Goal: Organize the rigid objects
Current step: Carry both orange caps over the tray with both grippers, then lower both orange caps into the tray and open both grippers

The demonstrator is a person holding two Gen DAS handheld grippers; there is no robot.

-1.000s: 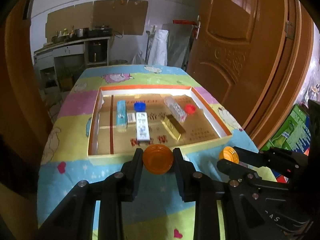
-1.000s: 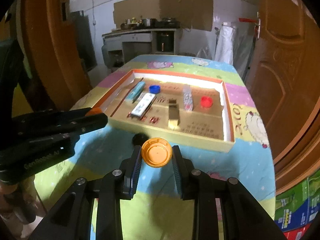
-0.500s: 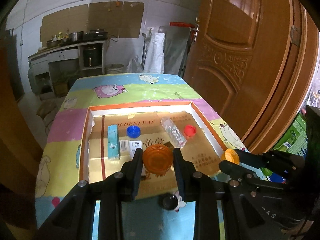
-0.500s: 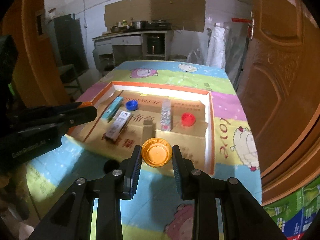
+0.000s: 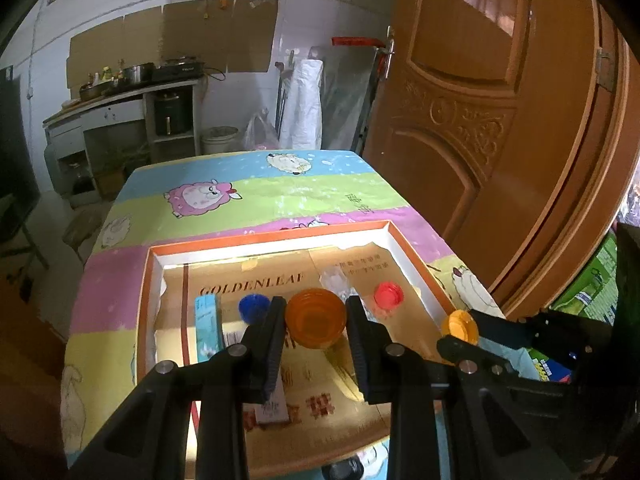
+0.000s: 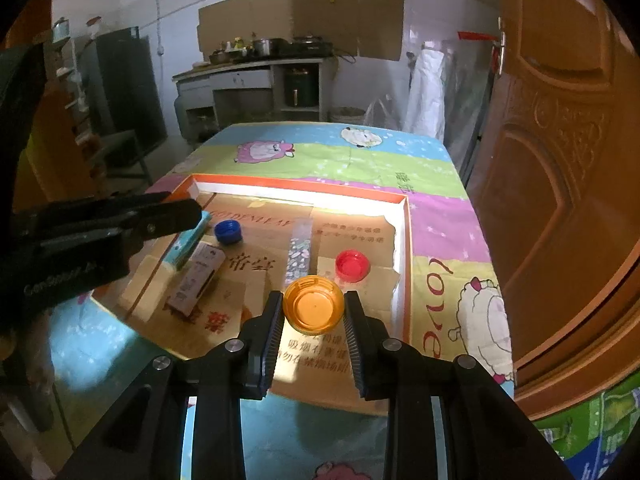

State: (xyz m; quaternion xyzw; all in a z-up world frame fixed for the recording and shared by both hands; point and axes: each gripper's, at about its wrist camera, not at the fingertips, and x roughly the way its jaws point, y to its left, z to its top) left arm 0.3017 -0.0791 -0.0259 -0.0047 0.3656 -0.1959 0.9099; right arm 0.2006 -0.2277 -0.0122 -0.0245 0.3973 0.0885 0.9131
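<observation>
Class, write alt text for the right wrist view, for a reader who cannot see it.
The right gripper clamps an orange cap, open side up, above the near part of a shallow cardboard tray on a cartoon-sheep tablecloth. In the tray lie a red cap, a blue cap and small boxes; the left gripper reaches in from the left.

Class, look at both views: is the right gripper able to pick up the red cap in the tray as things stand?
Probably not yet. The right gripper is shut on an orange cap, so its jaws are full. The red cap lies just ahead in the tray, with nothing on it.
</observation>
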